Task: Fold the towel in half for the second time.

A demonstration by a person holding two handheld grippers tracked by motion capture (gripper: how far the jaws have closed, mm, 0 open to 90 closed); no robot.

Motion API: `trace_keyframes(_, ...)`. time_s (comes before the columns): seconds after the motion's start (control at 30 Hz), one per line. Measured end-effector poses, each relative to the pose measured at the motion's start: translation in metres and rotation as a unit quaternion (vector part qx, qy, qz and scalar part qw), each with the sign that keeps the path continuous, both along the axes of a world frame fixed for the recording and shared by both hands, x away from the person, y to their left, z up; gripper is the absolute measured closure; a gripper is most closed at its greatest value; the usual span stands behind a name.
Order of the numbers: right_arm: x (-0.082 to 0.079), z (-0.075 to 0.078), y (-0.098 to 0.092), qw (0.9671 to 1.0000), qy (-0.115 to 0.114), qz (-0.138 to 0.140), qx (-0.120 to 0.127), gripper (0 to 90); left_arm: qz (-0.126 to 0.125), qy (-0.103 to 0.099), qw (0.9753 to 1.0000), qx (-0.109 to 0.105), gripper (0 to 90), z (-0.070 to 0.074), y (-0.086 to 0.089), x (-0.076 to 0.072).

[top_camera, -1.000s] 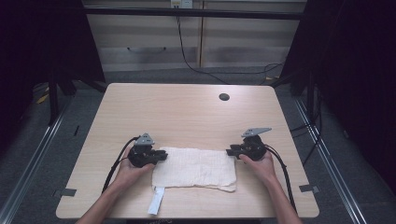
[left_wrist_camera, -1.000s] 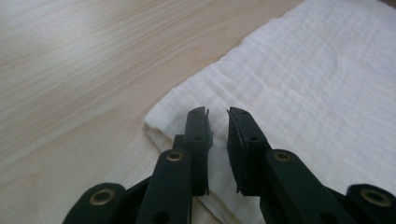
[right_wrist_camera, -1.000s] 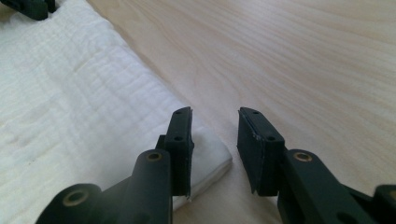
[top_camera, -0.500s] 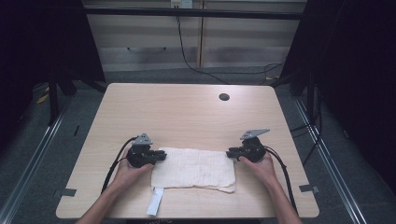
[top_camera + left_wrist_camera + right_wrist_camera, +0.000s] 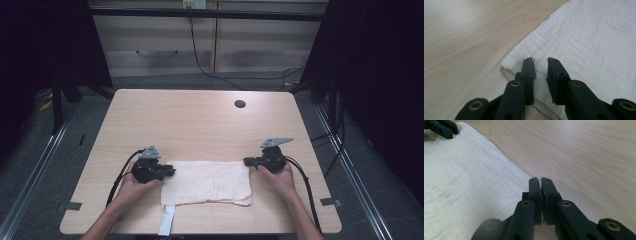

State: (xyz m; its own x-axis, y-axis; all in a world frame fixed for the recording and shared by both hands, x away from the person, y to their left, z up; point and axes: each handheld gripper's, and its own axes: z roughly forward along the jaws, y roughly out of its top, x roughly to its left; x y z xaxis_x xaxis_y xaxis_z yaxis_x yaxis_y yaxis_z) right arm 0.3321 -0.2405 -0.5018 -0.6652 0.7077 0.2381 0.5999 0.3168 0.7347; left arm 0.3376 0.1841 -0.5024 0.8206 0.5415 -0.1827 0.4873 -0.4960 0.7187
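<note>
A white folded towel [image 5: 207, 182] lies flat near the table's front edge. My left gripper [image 5: 171, 172] rests at the towel's left edge. In the left gripper view its jaws stand a little apart over the towel's near corner [image 5: 509, 68], and nothing shows between them. My right gripper [image 5: 246, 161] sits at the towel's far right corner. In the right gripper view its jaws are pressed together at the towel's edge [image 5: 506, 170], and no cloth shows between them. The left gripper's fingers [image 5: 441, 128] show far off at the towel's other end.
A white strip [image 5: 167, 220] runs from the towel's front left corner over the front edge of the wooden table [image 5: 200, 125]. A dark round hole [image 5: 240, 104] is at the table's far right. Cables trail from both grippers. Dark floor and rails flank the table.
</note>
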Motion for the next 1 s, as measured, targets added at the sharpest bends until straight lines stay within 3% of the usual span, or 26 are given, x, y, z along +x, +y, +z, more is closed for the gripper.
trace_keyframes(0.1,0.001,0.0,0.003,1.0,-0.005,0.002,-0.002,87.8,-0.024,-0.002,0.9997,0.001,70.5,0.004,0.003,-0.001)
trace_keyframes(0.13,0.001,0.001,0.003,1.0,-0.005,0.0,-0.002,87.8,-0.018,-0.007,0.9998,-0.001,69.9,0.006,0.005,0.0)
trace_keyframes(0.23,0.002,0.001,0.002,1.0,-0.008,0.0,-0.002,87.7,0.016,-0.011,0.9992,-0.035,66.7,0.013,0.017,0.01)
trace_keyframes(0.3,0.002,0.001,0.001,1.0,-0.007,-0.003,0.0,87.7,0.042,-0.012,0.9981,-0.044,63.7,0.016,0.025,0.019)
trace_keyframes(0.4,0.003,0.001,0.0,1.0,-0.007,-0.006,0.001,87.7,0.058,-0.012,0.9968,-0.053,60.1,0.013,0.028,0.029)
trace_keyframes(0.57,0.002,0.001,0.002,1.0,-0.008,-0.004,0.0,87.7,0.039,0.004,0.9988,-0.031,54.9,0.006,0.02,0.031)
trace_keyframes(0.77,0.003,0.0,0.002,1.0,-0.007,-0.001,-0.001,87.6,0.015,0.005,0.9999,-0.003,53.3,-0.001,0.003,0.031)
trace_keyframes(0.8,0.002,0.0,0.003,1.0,-0.006,0.001,-0.003,87.7,0.009,-0.002,0.9999,0.004,53.4,-0.001,-0.001,0.03)
trace_keyframes(0.9,0.002,0.001,0.004,1.0,-0.007,0.003,-0.002,87.7,0.001,-0.008,0.9999,0.012,59.4,0.0,-0.005,0.027)
trace_keyframes(1.0,0.001,0.002,0.002,1.0,-0.008,0.0,0.001,87.7,-0.01,-0.018,0.9995,0.024,71.8,0.0,-0.006,0.024)
